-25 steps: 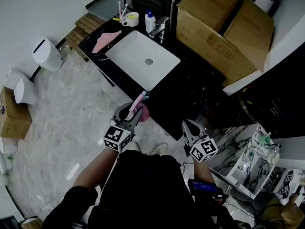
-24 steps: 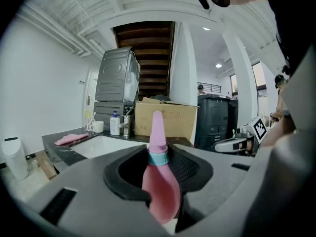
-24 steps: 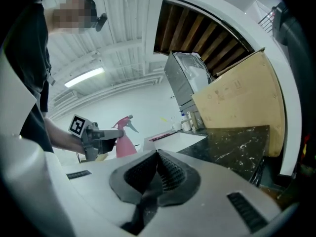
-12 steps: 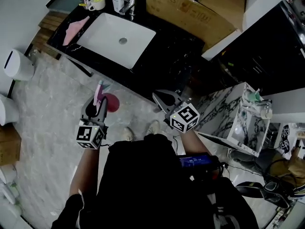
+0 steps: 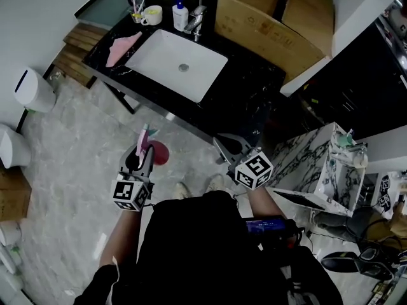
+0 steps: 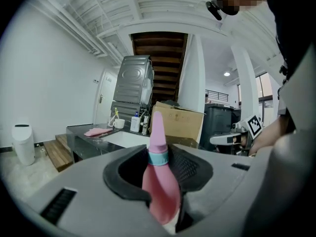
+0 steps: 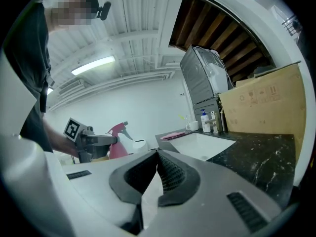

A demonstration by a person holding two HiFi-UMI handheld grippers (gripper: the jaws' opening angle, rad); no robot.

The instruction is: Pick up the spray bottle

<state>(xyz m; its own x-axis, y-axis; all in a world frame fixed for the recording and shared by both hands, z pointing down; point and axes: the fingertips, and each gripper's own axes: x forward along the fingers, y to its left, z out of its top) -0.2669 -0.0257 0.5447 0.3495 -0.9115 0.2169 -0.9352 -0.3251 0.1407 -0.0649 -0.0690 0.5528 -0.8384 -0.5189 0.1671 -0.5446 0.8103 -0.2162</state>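
Observation:
The pink spray bottle [image 5: 157,152] with a teal collar hangs over the marble floor in front of the counter. My left gripper [image 5: 141,154] is shut on its body. In the left gripper view the bottle [image 6: 160,181] stands upright between the dark pads, nozzle upward. My right gripper [image 5: 221,143] is held beside the counter's front edge, to the right of the bottle. Its jaws meet at the tips [image 7: 157,153] with nothing between them. The right gripper view shows the left gripper [image 7: 96,139] and the bottle [image 7: 117,144] off to the left.
A black counter [image 5: 248,100] holds a white sink [image 5: 181,65], a faucet [image 5: 197,21], a pump bottle [image 5: 180,14], a cup [image 5: 151,14] and a pink cloth [image 5: 122,46]. A cardboard box [image 5: 273,18] sits at the back. A white bin [image 5: 28,88] stands left, a marble shelf unit [image 5: 331,170] right.
The left gripper has carried the bottle left, away from the counter's edge and out over the floor. The right gripper has shifted as well, still shut. The head view has swung.

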